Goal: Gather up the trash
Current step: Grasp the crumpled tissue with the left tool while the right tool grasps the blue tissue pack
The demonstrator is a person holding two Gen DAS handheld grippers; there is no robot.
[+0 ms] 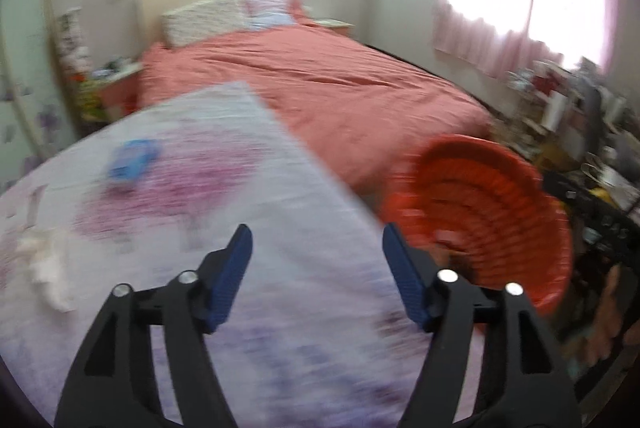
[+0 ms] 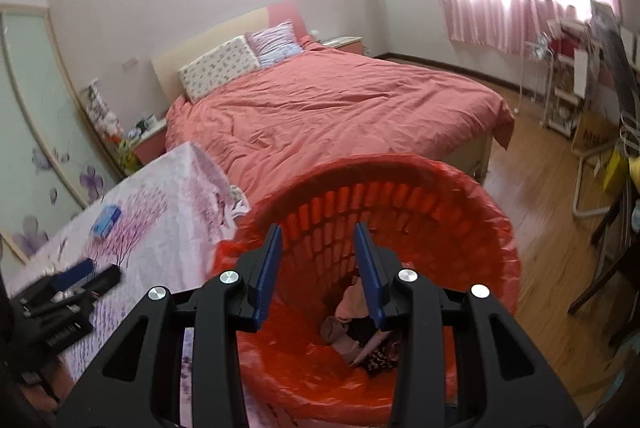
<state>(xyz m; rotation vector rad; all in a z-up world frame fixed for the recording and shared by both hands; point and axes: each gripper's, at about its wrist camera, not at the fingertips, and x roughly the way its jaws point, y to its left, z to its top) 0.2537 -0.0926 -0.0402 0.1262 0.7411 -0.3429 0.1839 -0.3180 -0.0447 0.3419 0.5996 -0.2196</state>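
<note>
A red basket (image 2: 400, 187) lined with a red bag stands off the table's right edge; crumpled trash (image 2: 360, 328) lies in its bottom. My right gripper (image 2: 318, 228) hangs over the basket's mouth, open, with nothing between its blue pads. My left gripper (image 1: 317, 232) is open wide and empty above the table (image 1: 240, 147), which has a floral cloth, and the basket (image 1: 500, 195) is to its right. On the cloth lie a white crumpled tissue (image 1: 48, 268) at the left and a blue packet (image 1: 134, 157) further back. The left wrist view is blurred.
A bed with a pink cover (image 2: 340, 107) fills the room behind the table and basket. A bedside table (image 2: 148, 135) stands at its left. Cluttered shelves (image 2: 572, 75) and a chair frame (image 2: 592, 187) line the right side on the wooden floor (image 2: 540, 228).
</note>
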